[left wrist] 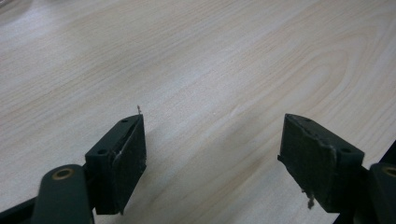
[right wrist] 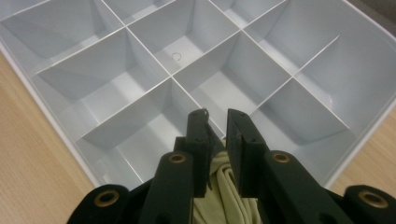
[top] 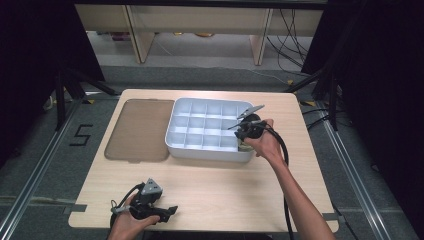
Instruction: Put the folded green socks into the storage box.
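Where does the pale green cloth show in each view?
High view: cloth at the tray's near right corner, under the right tongs.
Left gripper view: bare table, no cloth.
Right gripper view: bottom centre, between the jaws.
Shared landmark: white divided tray.

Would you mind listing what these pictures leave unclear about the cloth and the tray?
- Olive cloth: right gripper view, its shape and lower part hidden by the right gripper jaws and cut by the bottom edge.
- Whether the pads press the cloth: unclear.
- White divided tray: high view, near-right compartment hidden by the hand.
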`<state>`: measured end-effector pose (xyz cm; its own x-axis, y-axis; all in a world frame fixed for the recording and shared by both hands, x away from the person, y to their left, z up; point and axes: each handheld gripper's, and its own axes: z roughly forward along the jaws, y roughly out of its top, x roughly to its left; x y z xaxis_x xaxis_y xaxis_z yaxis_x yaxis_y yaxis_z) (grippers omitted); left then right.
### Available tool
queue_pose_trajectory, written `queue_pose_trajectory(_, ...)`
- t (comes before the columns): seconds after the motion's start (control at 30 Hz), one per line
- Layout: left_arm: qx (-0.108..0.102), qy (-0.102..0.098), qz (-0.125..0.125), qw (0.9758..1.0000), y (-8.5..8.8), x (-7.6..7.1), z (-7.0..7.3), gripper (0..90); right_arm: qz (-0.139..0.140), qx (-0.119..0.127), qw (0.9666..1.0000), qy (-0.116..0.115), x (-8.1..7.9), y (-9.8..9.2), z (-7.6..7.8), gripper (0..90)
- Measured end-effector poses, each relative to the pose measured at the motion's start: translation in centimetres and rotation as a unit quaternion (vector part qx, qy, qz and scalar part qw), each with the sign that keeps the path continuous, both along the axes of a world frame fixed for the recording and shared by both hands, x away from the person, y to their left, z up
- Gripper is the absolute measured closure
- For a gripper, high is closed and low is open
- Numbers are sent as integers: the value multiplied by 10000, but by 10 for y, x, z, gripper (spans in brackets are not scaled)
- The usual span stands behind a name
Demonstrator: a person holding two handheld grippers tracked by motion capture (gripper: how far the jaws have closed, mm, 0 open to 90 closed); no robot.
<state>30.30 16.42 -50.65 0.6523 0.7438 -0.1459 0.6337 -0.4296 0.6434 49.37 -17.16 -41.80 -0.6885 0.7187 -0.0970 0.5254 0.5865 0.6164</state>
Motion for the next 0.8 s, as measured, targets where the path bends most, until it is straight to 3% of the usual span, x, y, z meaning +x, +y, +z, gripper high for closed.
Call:
queue_pose_trajectory(0.1, 7, 6, -19, 10000, 0, 0, 0, 223, -63, -81, 9999, 60, 4, 1, -8, 793)
queue_pose_trajectory(0.17, 35, 0, -28, 10000, 0, 0, 0, 223, -113, -207, 9995, 221, 4, -1, -12, 794)
queue_pose_trajectory(0.37, 85, 61, -57, 9999, -1, -1, 1, 223, -224, -291, 9985, 411, 1, -6, -19, 804)
queue_pose_trajectory(0.4, 61, 111, -40, 9999, -2, -1, 1, 223, -225, -478, 9975, 475, 2, -7, -22, 806)
queue_pose_trajectory(0.43, 51, 3, -49, 10000, -2, -1, 0, 223, -225, -478, 9975, 475, 2, -7, -22, 806)
queue_pose_trajectory(0.53, 54, 8, -39, 10000, -2, -1, 0, 223, -242, -615, 9958, 626, 3, -7, -28, 810)
queue_pose_trajectory(0.7, 77, 26, -2, 10000, -1, 0, -1, 223, -269, -653, 9953, 663, 3, -6, -29, 807)
queue_pose_trajectory(0.8, 51, -7, -36, 10000, -2, -1, 0, 223, -284, -520, 9964, 603, 2, -8, -26, 791)
